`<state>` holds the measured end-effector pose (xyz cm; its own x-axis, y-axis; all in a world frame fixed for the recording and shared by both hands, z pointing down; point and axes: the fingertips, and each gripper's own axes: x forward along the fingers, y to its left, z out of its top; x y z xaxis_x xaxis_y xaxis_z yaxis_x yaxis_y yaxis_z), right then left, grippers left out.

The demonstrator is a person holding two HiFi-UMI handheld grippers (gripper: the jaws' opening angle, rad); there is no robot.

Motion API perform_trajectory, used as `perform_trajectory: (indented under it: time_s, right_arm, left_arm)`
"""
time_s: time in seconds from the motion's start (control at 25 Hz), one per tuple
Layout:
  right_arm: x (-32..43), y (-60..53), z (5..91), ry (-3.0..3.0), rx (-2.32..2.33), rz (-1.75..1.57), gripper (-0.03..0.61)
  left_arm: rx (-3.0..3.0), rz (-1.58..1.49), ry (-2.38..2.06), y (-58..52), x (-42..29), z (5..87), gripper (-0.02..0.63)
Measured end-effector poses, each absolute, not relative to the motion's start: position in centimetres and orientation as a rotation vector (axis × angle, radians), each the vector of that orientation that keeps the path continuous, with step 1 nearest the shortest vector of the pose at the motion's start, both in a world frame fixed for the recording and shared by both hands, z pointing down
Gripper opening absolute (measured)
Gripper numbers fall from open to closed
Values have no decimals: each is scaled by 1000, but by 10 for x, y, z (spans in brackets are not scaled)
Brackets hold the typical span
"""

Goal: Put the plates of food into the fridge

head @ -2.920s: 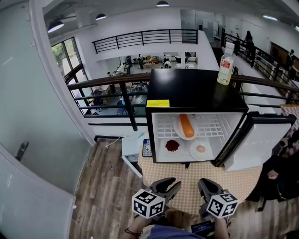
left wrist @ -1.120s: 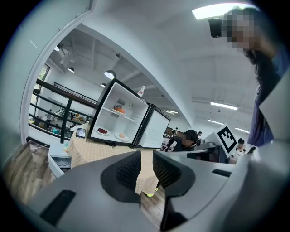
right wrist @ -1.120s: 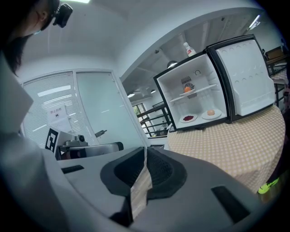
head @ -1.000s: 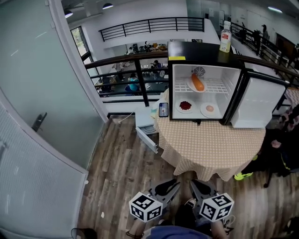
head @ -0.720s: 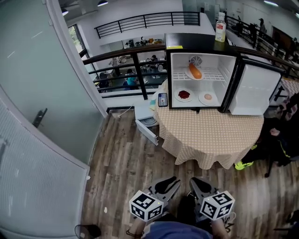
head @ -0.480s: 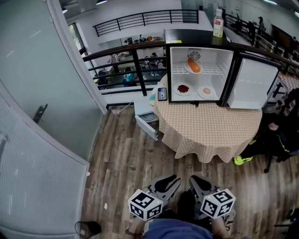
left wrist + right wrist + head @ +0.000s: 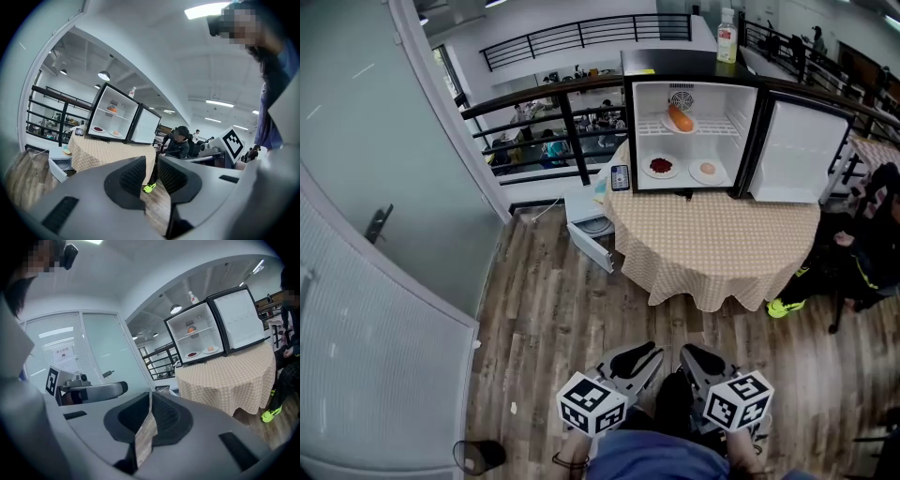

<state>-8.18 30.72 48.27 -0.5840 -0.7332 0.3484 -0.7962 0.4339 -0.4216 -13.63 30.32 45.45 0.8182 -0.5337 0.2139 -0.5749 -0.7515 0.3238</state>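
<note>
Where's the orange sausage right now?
Head view, upper right: the sausage lies on a plate on the open fridge's top shelf, above the plate of red food.

The food on the plates [image 7: 717, 172] in the fridge [image 7: 675, 64] is too small for me to name from the head view. I see something long and orange [image 7: 680, 117] up top. Lower down there is a red heap [image 7: 661, 166] and a pale round bit [image 7: 707, 169]. I can't read the label on the bottle [image 7: 727, 23] or the screen of the phone [image 7: 620, 176]. The seated person [image 7: 862, 262] runs off the right edge. The people [image 7: 548, 145] behind the railing [image 7: 544, 89] are tiny blobs. In the right gripper view, the print on the paper [image 7: 65, 354] is too small to read.
</note>
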Motion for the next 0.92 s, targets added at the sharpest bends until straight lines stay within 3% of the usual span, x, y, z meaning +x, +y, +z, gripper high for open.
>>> perform_trajectory:
  time_s: [0.92]
  right_arm:
    - [-67, 308, 482, -2526, 1444, 841, 31]
  left_arm:
    - [2640, 166, -788, 313, -125, 457, 91]
